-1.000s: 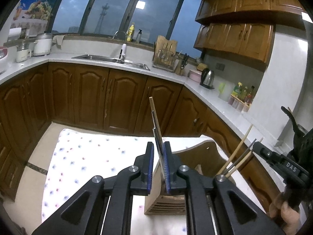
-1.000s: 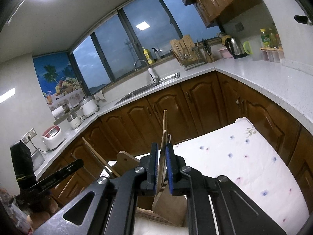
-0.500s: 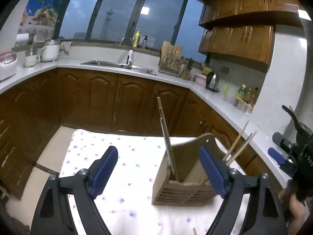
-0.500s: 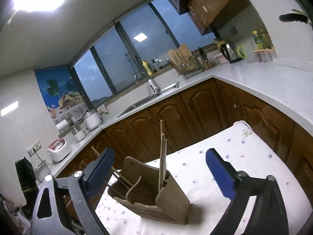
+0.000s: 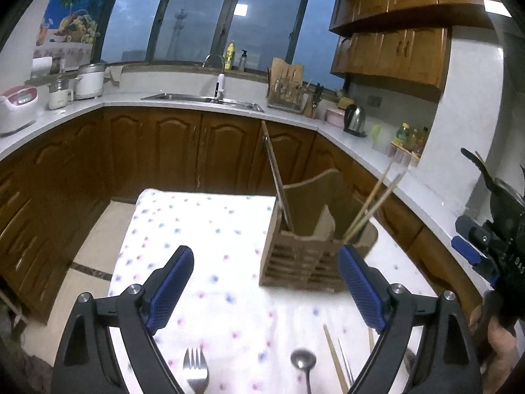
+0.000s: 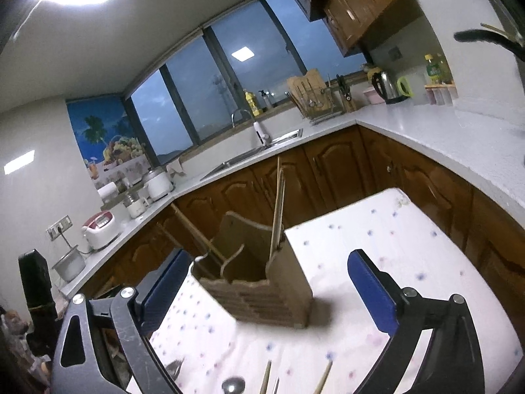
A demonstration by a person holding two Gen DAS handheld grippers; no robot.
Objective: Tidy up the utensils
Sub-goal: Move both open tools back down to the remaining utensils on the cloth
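Two compartments of the wooden holder (image 5: 302,256) on our tabletop (image 5: 210,229) hold upright chopsticks (image 5: 374,203); left gripper (image 5: 265,292) jaws opening, right gripper (image 6: 265,292) wide, both empty; fork (image 5: 196,371) and spoon (image 5: 303,361) lie nearer us.

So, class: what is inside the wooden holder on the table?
In the holder, chopsticks lean in the right compartment and a thin utensil stands in the left. Their lower ends, and anything at the bottom, are hidden by its walls.
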